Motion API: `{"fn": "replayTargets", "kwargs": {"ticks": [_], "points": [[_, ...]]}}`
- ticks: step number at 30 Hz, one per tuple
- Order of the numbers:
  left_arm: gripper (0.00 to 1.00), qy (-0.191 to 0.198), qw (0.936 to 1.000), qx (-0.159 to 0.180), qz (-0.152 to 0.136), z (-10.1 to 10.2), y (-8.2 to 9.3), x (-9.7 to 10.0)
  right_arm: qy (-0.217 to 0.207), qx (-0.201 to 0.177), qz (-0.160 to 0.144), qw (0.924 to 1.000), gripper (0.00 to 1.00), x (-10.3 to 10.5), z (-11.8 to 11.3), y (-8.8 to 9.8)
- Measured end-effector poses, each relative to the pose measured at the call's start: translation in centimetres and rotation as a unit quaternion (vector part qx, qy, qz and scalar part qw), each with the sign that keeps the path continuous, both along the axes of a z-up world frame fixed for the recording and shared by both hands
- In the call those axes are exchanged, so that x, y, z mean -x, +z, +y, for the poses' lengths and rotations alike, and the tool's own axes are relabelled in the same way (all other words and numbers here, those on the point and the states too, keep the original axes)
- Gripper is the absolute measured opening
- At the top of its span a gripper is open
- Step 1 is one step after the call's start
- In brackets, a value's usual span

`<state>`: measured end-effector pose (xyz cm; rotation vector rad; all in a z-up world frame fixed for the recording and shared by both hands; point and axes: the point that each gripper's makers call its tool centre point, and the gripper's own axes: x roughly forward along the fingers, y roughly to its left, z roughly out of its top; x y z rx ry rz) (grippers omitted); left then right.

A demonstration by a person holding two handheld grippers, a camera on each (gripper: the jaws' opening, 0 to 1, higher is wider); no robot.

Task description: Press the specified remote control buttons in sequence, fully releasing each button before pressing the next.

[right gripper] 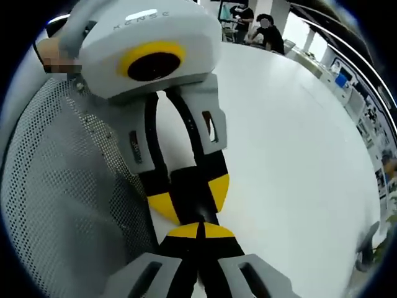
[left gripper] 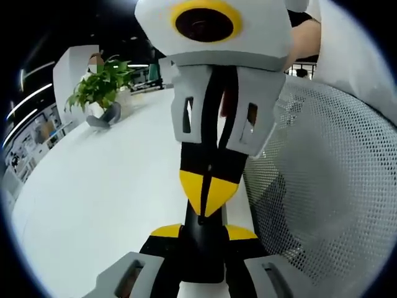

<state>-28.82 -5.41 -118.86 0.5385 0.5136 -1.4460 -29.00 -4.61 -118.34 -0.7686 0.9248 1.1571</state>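
Starting at the left of the left gripper view, a leafy green potted plant (left gripper: pixel 102 87) in a grey pot stands far back on the broad white surface (left gripper: pixel 105 192). At centre, the left gripper (left gripper: pixel 203 233) rises from the bottom edge. Its yellow-tipped fingers are spread only as far as the slim black remote control (left gripper: pixel 201 248) and clamp it between them. The right gripper (left gripper: pixel 208 192) comes down from the top with its fingers closed tip to tip. The joined yellow tips sit on the far end of the remote control. No buttons can be made out. To the right stands a white mesh chair back (left gripper: pixel 329 186), with a person's white sleeve (left gripper: pixel 353 49) above it.

In the right gripper view the white mesh chair back (right gripper: pixel 62 205) is at the left. At centre, the left gripper (right gripper: pixel 191 197) reaches down from the top with the remote control (right gripper: pixel 192 189) held between its two yellow tips. The right gripper (right gripper: pixel 198 231) meets it from below, its fingers shut together and touching the remote control. The white surface (right gripper: pixel 291 143) extends to the right. Seated people (right gripper: pixel 260 31) are at its far end.
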Motion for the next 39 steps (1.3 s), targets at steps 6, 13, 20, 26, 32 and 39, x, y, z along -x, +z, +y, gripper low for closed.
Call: {"fn": "replayTargets", "kwargs": {"ticks": [6, 13, 20, 26, 32, 39], "points": [[0.24, 0.006, 1.0000, 0.006, 0.001, -0.04, -0.02, -0.02, 0.007, -0.011, -0.011, 0.9999, 0.00, 0.01, 0.07, 0.14], [0.24, 0.004, 1.0000, 0.001, -0.003, -0.13, -0.10, -0.03, 0.021, -0.010, -0.004, 0.9997, 0.00, 0.21, 0.72, 0.08], [0.24, 0.005, 1.0000, -0.003, -0.003, -0.12, -0.10, -0.02, 0.033, 0.005, 0.002, 0.9994, 0.00, -0.01, 0.82, -0.09], [0.24, 0.009, 0.9998, -0.018, -0.009, -0.19, -0.07, 0.00, 0.064, 0.017, -0.037, 0.9971, 0.00, 0.22, 0.82, -0.18], [0.24, 0.033, 0.9989, -0.033, -0.009, -0.21, 0.00, -0.06, 0.130, 0.007, -0.079, 0.9883, 0.00, 0.34, 0.81, -0.04], [0.24, 0.051, 0.9975, -0.049, 0.001, -0.18, -0.04, -0.06, 0.124, -0.061, -0.066, 0.9881, 0.00, 0.56, 0.65, 0.18]]}}
